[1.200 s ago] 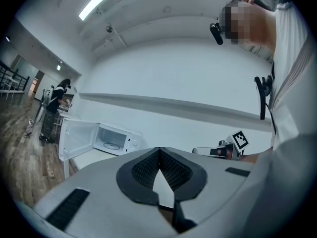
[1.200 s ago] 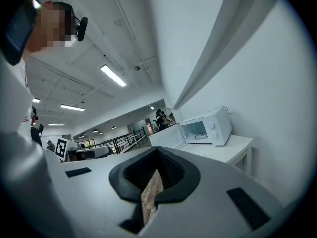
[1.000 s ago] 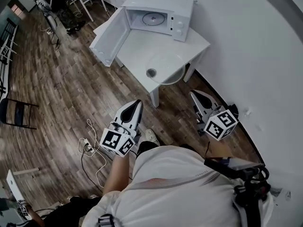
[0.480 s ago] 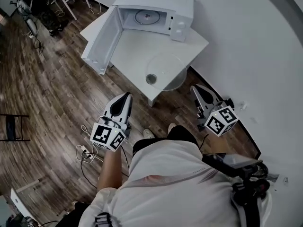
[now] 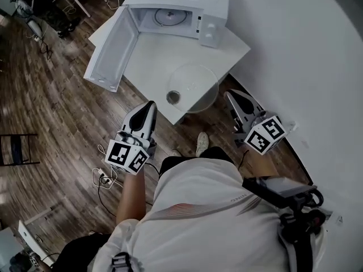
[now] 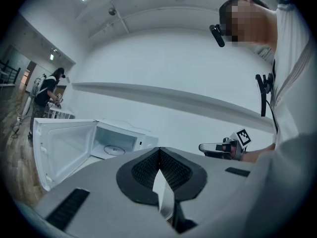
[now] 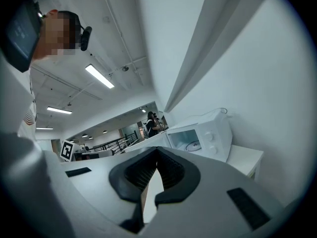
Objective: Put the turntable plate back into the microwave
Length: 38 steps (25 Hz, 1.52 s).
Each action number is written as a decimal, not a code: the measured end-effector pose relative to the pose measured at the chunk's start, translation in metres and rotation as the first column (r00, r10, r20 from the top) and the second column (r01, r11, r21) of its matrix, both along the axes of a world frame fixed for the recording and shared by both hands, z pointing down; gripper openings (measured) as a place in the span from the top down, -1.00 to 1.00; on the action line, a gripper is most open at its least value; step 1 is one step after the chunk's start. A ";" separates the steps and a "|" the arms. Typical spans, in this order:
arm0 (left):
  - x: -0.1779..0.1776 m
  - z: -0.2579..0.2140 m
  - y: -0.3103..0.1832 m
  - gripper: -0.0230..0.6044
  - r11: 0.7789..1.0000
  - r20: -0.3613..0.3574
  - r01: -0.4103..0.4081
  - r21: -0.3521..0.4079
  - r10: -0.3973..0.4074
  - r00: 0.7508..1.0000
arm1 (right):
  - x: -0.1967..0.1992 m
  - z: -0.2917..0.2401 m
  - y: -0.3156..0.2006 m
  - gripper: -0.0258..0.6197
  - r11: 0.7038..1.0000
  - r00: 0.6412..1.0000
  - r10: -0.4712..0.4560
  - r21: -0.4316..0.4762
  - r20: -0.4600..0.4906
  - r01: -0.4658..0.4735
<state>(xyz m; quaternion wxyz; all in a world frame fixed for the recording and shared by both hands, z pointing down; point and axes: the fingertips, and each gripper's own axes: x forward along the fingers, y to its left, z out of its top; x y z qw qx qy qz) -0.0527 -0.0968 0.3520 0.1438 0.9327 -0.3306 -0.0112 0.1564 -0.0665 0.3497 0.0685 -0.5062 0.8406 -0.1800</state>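
**Both tongs closed and empty, plate out on the table**

The left tongs (image 5: 149,106) are pressed together with nothing between them, and so are the right tongs (image 5: 231,96). Both point level toward the table (image 5: 232,49), short of its near corner, one on each side. Just beyond their tips lies the glass plate (image 5: 197,83), flat on that corner with its rim hanging out past the edge. A small dark round thing (image 5: 173,97) sits at the plate's left rim — what it is cannot be told. Farther back on the table stands the white microwave (image 5: 212,4). Its door (image 5: 112,51) is swung wide to the left, and a round ring (image 5: 166,17) lies on its inner floor. The table stands beside a white wall (image 5: 295,55) on a wooden floor (image 5: 51,106), where a cable (image 5: 105,177) lies.
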 end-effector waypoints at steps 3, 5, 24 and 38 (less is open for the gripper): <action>0.036 -0.003 -0.008 0.89 1.000 0.021 -0.003 0.003 0.003 1.000 | 0.027 0.006 -0.012 0.91 1.000 0.999 -0.016 -0.006 0.028 0.016; 0.055 -0.004 -0.011 0.89 1.000 0.033 -0.006 0.005 0.005 0.999 | 0.042 0.016 -0.019 0.91 0.999 0.999 -0.024 -0.024 0.042 0.025; 0.064 0.069 -0.017 0.89 0.992 0.135 0.005 -0.130 0.013 0.991 | 0.094 0.204 -0.032 0.42 0.903 0.850 0.193 -0.428 0.490 0.041; 0.021 0.137 -0.002 0.89 0.957 0.158 0.103 -0.272 -0.061 0.985 | 0.006 0.311 -0.032 0.26 0.812 0.666 0.188 -0.496 0.722 0.308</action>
